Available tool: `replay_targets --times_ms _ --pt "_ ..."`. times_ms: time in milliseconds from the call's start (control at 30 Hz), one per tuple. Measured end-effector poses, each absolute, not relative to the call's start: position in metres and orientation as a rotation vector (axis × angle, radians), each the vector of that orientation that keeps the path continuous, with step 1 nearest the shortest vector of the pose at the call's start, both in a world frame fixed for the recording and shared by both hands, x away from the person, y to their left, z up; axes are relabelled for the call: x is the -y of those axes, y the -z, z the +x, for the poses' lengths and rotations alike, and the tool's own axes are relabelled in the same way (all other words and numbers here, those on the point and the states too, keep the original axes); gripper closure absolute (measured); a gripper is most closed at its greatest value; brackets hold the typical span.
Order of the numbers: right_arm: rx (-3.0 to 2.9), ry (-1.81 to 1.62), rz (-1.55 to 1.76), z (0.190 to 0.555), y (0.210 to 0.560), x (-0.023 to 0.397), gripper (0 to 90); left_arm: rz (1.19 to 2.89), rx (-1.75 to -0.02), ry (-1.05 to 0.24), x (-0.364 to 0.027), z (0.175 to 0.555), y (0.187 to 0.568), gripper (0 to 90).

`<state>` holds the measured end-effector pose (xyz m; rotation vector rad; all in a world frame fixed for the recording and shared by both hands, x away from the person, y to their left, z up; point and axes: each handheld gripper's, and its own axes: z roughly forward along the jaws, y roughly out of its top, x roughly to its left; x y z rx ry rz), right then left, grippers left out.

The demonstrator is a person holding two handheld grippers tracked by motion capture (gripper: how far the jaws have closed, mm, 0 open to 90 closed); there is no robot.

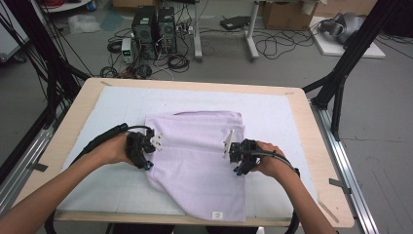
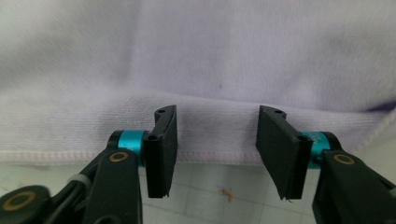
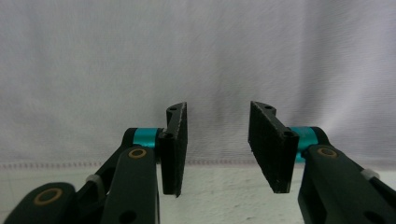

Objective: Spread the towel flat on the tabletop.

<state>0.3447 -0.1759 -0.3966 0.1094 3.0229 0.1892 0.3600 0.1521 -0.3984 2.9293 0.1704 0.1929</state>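
While both tongs — left tongs [image 1: 155,143], right tongs [image 1: 227,145] — gape open at the lilac towel's [image 1: 195,161] side hems; next, likely pinching those edges to fold.

We see both sets of fingers parted with nothing between them, the left gripper [image 1: 152,146] and right gripper [image 1: 233,148] at opposite side hems of the lilac towel [image 1: 195,156]. Around the towel the white mat [image 1: 117,105] on the tabletop [image 1: 85,90] lies bare and open.
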Motion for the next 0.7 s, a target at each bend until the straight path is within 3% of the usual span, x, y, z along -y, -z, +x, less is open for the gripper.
replay_targets --times_ms 133,267,400,700 --pt "-3.060 -0.152 0.106 0.347 0.406 0.176 66.6 2.954 -0.194 -0.152 -0.157 0.361 0.405 59.8" --pt "-3.116 -0.175 0.136 0.348 0.406 0.178 85.9 2.952 -0.228 -0.074 -0.156 0.360 0.405 77.4" --pt "-3.109 -0.160 0.141 0.347 0.405 0.176 88.2 2.966 -0.215 -0.102 -0.154 0.357 0.405 86.2" --pt "-3.032 -0.351 0.226 0.354 0.377 0.194 88.2 2.900 -0.214 -0.251 -0.164 0.368 0.372 86.7"
